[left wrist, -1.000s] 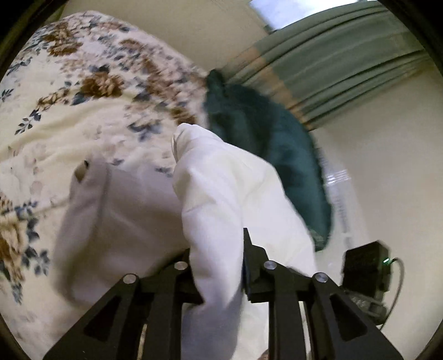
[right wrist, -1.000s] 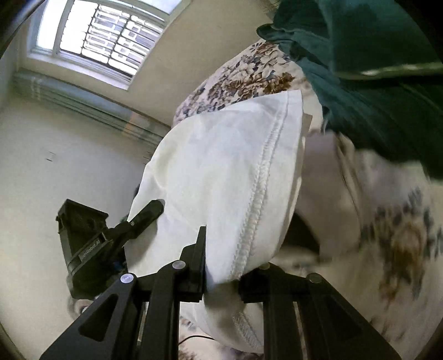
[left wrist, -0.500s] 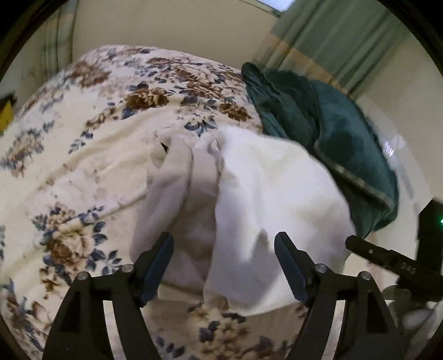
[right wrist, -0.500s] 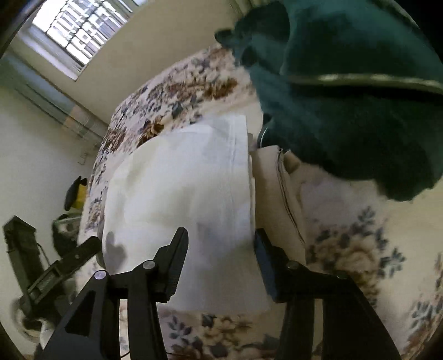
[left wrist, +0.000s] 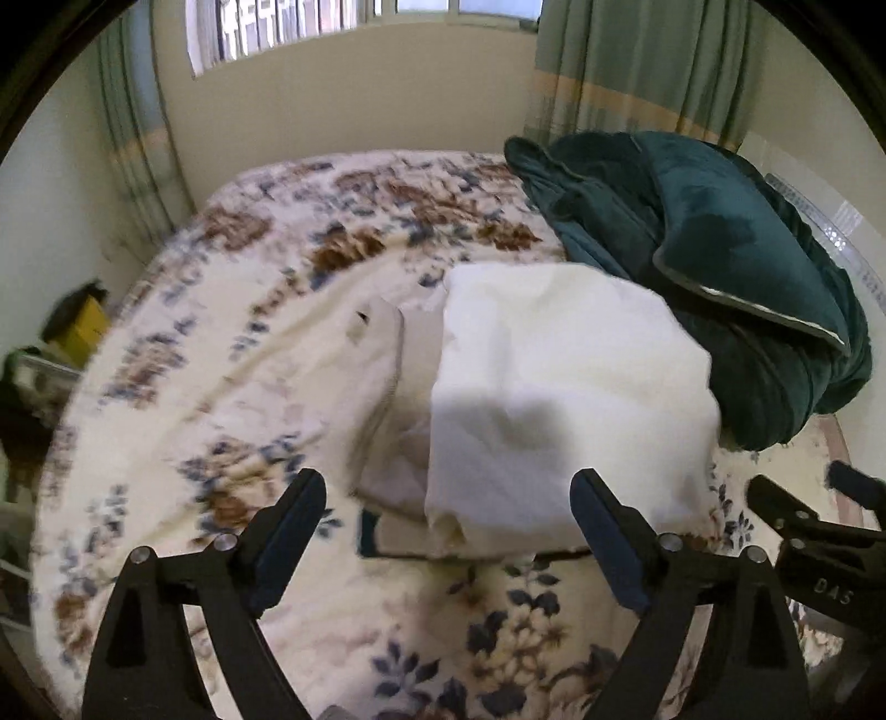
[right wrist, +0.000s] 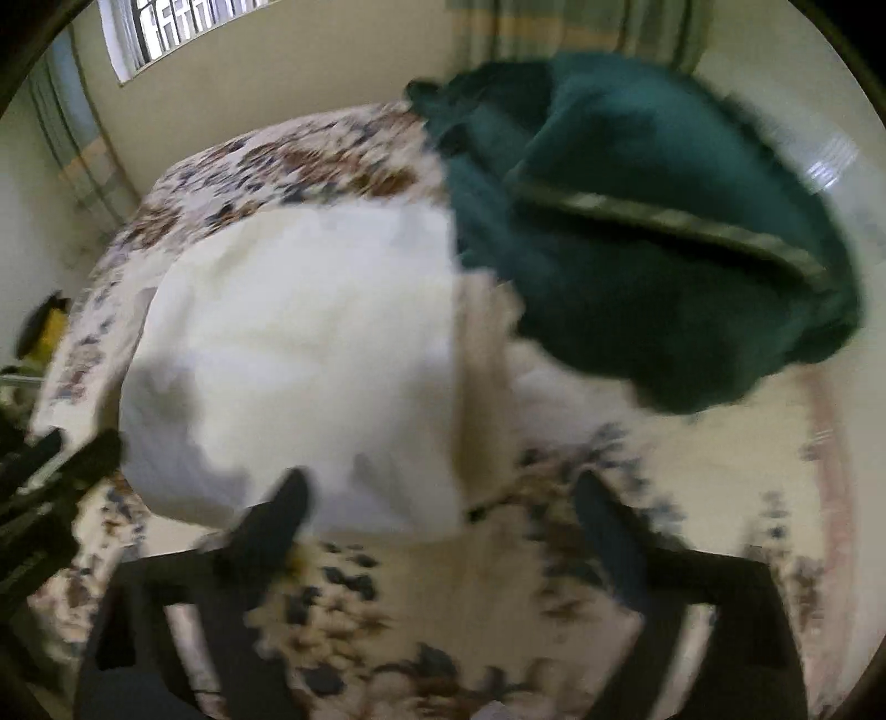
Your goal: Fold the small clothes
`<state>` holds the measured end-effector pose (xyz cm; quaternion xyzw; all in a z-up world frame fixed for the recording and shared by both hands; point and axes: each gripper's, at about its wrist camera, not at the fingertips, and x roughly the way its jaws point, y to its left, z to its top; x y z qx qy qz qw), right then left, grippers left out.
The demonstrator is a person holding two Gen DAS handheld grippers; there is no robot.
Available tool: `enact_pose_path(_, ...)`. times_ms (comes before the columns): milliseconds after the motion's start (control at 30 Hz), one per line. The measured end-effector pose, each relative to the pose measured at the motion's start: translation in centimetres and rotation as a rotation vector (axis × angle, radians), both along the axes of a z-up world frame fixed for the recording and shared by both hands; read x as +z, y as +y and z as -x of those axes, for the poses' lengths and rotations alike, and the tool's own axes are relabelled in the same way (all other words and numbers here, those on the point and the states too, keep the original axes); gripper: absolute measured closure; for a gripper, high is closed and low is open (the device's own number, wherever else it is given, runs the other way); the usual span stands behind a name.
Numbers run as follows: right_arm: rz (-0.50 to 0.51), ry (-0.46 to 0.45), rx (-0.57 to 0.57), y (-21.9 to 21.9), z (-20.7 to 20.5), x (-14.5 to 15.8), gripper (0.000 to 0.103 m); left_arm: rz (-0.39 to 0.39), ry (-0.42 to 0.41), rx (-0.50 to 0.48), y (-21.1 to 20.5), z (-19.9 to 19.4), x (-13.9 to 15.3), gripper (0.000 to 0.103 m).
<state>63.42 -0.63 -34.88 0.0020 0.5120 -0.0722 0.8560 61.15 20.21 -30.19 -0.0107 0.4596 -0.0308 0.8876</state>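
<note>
A white garment [left wrist: 565, 399] lies folded over on the floral bed cover [left wrist: 221, 354], partly on top of a beige garment [left wrist: 382, 354]. My left gripper [left wrist: 448, 498] hangs above the white garment's near edge, its jaws opening wide with nothing pressed between them. In the blurred right wrist view the same white garment [right wrist: 299, 360] lies flat with a beige strip [right wrist: 482, 354] along its right side. My right gripper [right wrist: 443, 498] is over its near right corner, jaws opening and apart, holding nothing. Its tip also shows in the left wrist view, the right gripper [left wrist: 797, 509] at the right edge.
A dark green blanket [left wrist: 709, 266] is bunched on the bed just right of the clothes. Curtains [left wrist: 626, 66] and a barred window [left wrist: 310, 22] stand behind the bed. A yellow and black object [left wrist: 77, 321] sits beside the bed at the left.
Both grippers let go of the white garment and opened wide. The garment dropped flat onto the bed, and both grippers drew back toward its near edge.
</note>
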Motion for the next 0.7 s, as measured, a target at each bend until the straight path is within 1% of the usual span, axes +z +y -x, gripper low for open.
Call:
enact_pose_path(100,0.067,-0.034,-0.033,-0.1,3.2,3.5,0.000,0.000,-0.015,0.001,-0.1,2.6,2.9,0.013)
enact_pose_path(200,0.089,-0.066,-0.054,-0.1,7.1,7.5,0.000,0.010,-0.039,-0.006,-0.2,5.7,6.6,0.013)
enact_pose_path(300,0.083,-0.088,-0.070,-0.1,11.0,11.7,0.000,0.002,-0.076,-0.012,-0.4,9.7,10.8,0.013)
enact_pose_path(400,0.087,-0.119,-0.081,0.3,15.3,16.1,0.000,0.010,-0.097,-0.022,-0.5,13.3,14.1,0.013)
enact_pose_path(467,0.080,-0.149,-0.084,0.4,18.4,19.3,0.000,0.010,-0.111,-0.030,-0.6,15.4,15.8,0.013)
enact_pose_path(533,0.100,-0.184,-0.079,0.8,21.1,22.0,0.000,0.004,-0.127,-0.027,-0.6,17.9,17.8,0.013)
enact_pose_path(667,0.100,-0.259,-0.057,1.4,26.9,28.0,0.000,0.024,-0.156,-0.026,-0.1,21.7,21.1,0.013)
enact_pose_path(700,0.105,-0.273,-0.049,1.7,28.1,29.0,0.000,0.024,-0.164,-0.023,0.0,22.5,21.7,0.013)
